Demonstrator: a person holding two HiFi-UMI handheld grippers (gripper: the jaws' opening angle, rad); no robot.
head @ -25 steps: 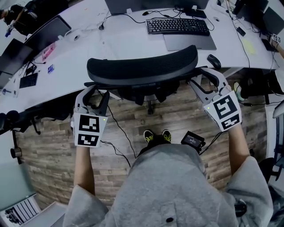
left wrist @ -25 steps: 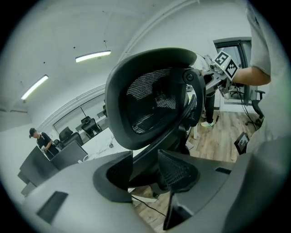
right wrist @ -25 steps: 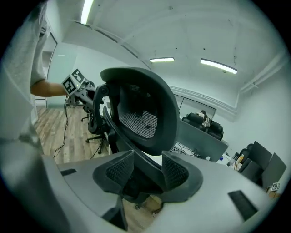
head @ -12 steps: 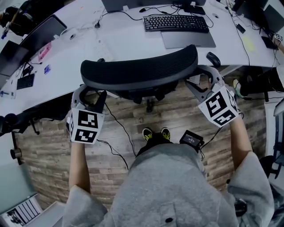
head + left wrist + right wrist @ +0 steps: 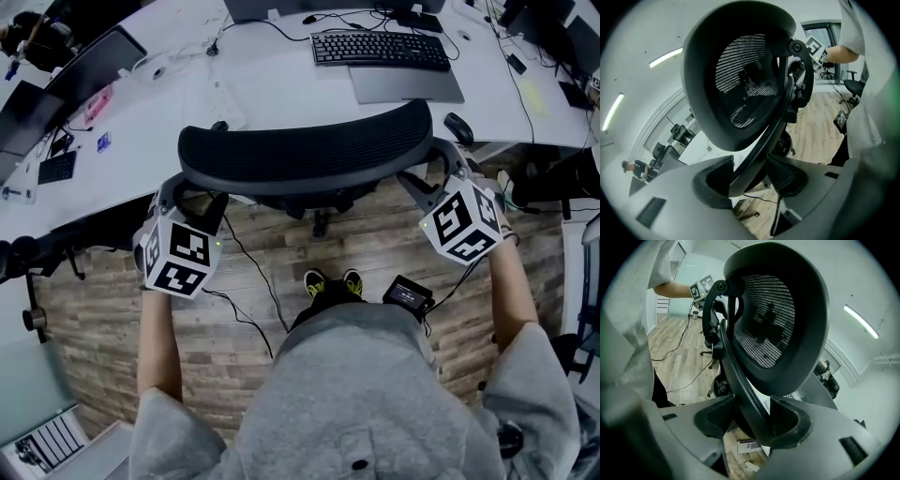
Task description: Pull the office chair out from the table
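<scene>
The office chair's black mesh backrest (image 5: 300, 150) stands in front of me, just short of the white table (image 5: 281, 89). My left gripper (image 5: 192, 202) sits at the backrest's left end, and my right gripper (image 5: 429, 180) at its right end. In the left gripper view the chair's curved black frame bar (image 5: 761, 140) runs between the wide jaws of the left gripper (image 5: 750, 176), with the mesh (image 5: 745, 79) above. The right gripper view has the frame bar (image 5: 740, 380) passing between the spread jaws of the right gripper (image 5: 752, 420). Neither pair of pads clamps the bar.
A keyboard (image 5: 380, 49), a grey pad (image 5: 405, 84) and a mouse (image 5: 457, 128) lie on the table behind the chair. On the wood floor a cable (image 5: 248, 272) trails near my shoes (image 5: 328, 284). A small black device (image 5: 405, 295) hangs by my right leg.
Both grippers have rolled about their own axes, showing other faces of their marker cubes, and have sunk a little. Their jaws have spread wider around the frame. The chair has barely shifted.
</scene>
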